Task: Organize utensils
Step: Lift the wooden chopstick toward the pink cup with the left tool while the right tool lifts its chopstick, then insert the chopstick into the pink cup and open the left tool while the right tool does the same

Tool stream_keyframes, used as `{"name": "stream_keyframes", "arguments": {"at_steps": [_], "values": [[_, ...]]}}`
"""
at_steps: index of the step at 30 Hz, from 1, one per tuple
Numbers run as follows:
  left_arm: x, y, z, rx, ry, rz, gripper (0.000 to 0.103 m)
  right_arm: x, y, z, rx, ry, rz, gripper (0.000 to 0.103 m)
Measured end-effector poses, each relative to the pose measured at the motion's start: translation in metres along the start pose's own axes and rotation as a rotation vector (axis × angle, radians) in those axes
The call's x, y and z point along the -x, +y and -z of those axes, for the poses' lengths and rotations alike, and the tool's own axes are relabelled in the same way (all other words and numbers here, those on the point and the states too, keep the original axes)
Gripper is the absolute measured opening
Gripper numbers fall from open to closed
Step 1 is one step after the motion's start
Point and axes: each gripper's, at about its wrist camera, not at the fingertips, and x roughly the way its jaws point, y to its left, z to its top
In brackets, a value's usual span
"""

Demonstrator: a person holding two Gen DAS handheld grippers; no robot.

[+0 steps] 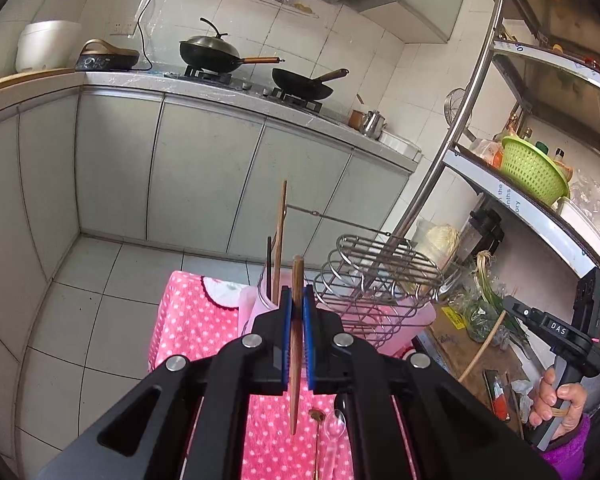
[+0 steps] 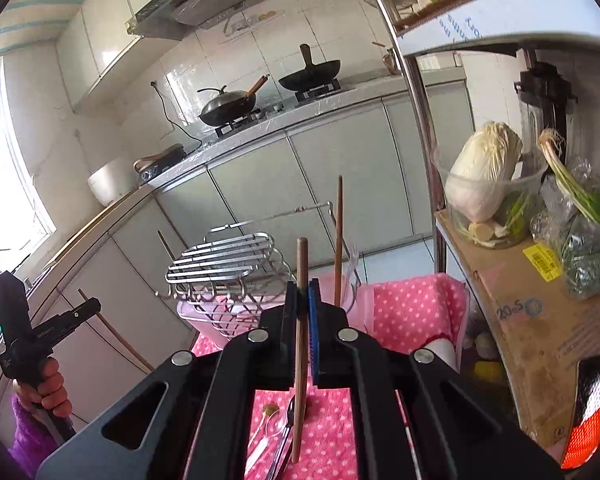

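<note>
My left gripper (image 1: 297, 304) is shut on a wooden chopstick (image 1: 296, 360), held upright above the pink dotted tablecloth (image 1: 192, 320). My right gripper (image 2: 303, 300) is shut on another wooden chopstick (image 2: 301, 344), also upright. A clear utensil holder (image 1: 266, 296) stands just beyond, with a wooden chopstick (image 1: 280, 240) and a dark utensil (image 1: 269, 264) in it; it also shows in the right wrist view (image 2: 350, 280). Spoons (image 1: 334, 428) lie on the cloth below the grippers, also seen in the right wrist view (image 2: 276, 424).
A metal wire dish rack (image 1: 376, 276) sits in a pink tray (image 1: 424, 316) beside the holder. A steel shelf unit (image 1: 520, 200) with a green basket (image 1: 532, 168) stands right. A cardboard box (image 2: 540, 320) with cabbage (image 2: 480, 172) is close right. Kitchen counter with woks (image 1: 216, 56) lies beyond.
</note>
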Motion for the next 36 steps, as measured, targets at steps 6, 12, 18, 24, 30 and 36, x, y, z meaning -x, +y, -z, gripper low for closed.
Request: {"name": "stream_keyframes", "arguments": {"at_steps": [6,12,18,24,30,36], "values": [[0.012,-0.017,-0.041,-0.05,-0.081,-0.014,0.005,0.016,0.015,-0.044,0.063,-0.103,0.023,0.006],[0.019,-0.025,-0.087,-0.041,-0.163,-0.02,0.005,0.025,0.017,-0.086,0.075,-0.192,0.053,0.006],[0.006,-0.024,-0.118,-0.021,-0.209,-0.042,0.005,0.021,0.011,-0.113,0.073,-0.254,0.087,0.006],[-0.032,-0.015,-0.118,-0.013,-0.159,-0.071,0.005,0.002,0.003,-0.116,0.071,-0.265,0.113,0.006],[-0.066,-0.007,-0.101,-0.017,-0.083,-0.077,0.005,-0.02,-0.003,-0.108,0.072,-0.241,0.129,0.006],[-0.096,-0.005,-0.087,-0.032,0.001,-0.084,0.005,-0.049,-0.011,-0.097,0.054,-0.16,0.128,0.006]]}}
